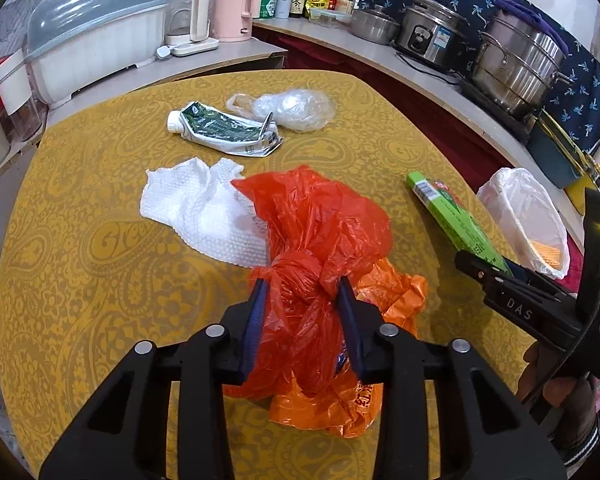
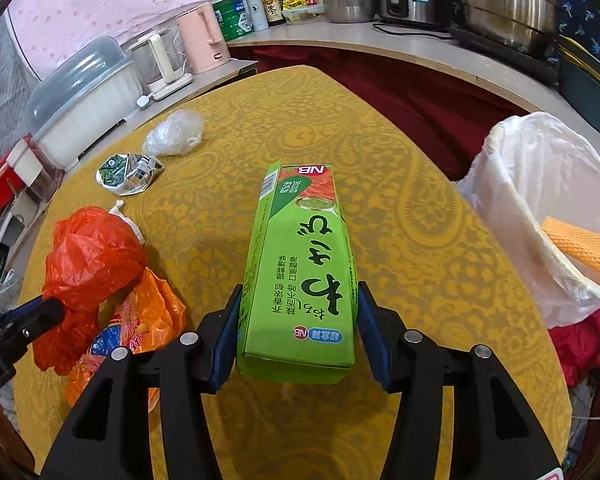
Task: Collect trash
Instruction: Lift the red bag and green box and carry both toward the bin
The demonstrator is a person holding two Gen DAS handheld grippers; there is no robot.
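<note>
where fingers (image 2: 240, 320) grip, green box (image 2: 300, 280) reads "nb".

Both grippers share 1 build. The left gripper (image 1: 302, 280) has black angular plastic arms, 4 round silver screw heads and 2 blue ribbed pads. The right gripper (image 2: 298, 292) matches; in the left view its side bears raised letters "DAS".

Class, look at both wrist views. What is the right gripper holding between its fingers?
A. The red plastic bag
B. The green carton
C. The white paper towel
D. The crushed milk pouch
B: in the right wrist view, the right gripper has its fingers pressed on either side of the green carton, while the red plastic bag sits in the left gripper.
</note>
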